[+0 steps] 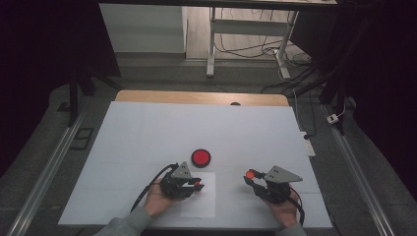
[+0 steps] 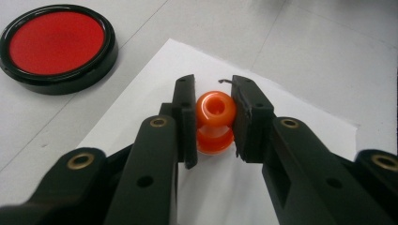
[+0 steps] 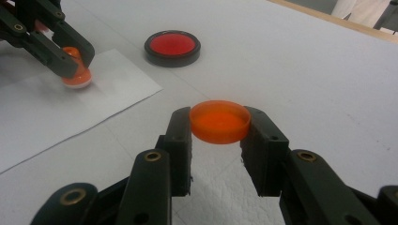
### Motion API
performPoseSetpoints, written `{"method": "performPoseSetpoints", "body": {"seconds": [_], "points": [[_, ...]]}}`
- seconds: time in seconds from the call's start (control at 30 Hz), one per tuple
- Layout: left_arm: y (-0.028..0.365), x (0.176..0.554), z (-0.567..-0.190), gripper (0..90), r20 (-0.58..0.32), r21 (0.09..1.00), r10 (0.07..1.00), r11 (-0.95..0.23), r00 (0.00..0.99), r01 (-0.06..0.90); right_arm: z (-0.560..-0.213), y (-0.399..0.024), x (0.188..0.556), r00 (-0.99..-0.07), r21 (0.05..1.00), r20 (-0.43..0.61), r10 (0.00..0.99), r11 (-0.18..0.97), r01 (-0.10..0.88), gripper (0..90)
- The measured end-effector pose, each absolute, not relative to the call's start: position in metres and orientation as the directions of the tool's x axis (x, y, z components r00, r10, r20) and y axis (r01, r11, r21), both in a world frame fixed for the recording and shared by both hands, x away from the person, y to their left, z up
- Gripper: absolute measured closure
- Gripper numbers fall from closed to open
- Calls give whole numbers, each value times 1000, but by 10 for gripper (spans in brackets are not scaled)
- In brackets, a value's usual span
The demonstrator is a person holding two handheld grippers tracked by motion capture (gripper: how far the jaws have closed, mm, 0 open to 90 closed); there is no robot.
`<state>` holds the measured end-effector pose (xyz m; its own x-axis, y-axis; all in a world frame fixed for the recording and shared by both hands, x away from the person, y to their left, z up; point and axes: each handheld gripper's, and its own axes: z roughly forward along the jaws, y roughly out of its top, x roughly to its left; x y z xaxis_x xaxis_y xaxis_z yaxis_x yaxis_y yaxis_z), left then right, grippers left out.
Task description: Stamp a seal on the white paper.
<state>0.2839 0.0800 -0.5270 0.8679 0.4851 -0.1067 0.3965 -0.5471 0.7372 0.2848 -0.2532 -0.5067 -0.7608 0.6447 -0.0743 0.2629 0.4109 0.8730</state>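
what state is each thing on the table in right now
left claw: shut on the small orange plastic stamp with a knob handle, held upright with its base on the white paper sheet
right claw: shut on the shallow translucent orange plastic cap, open side up, held above the table
round black-rimmed red ink pad: uncovered, flat on the white table cover, untouched
white paper sheet: flat, no mark visible
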Motion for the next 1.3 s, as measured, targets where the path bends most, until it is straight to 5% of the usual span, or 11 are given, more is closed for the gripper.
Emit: {"method": "performPoseSetpoints", "body": {"seconds": [1.3], "points": [[75,271,-536,726,1,752,497,-572,868,326,-506,-253,284,-761,875,-78,644,410,258,639]]}}
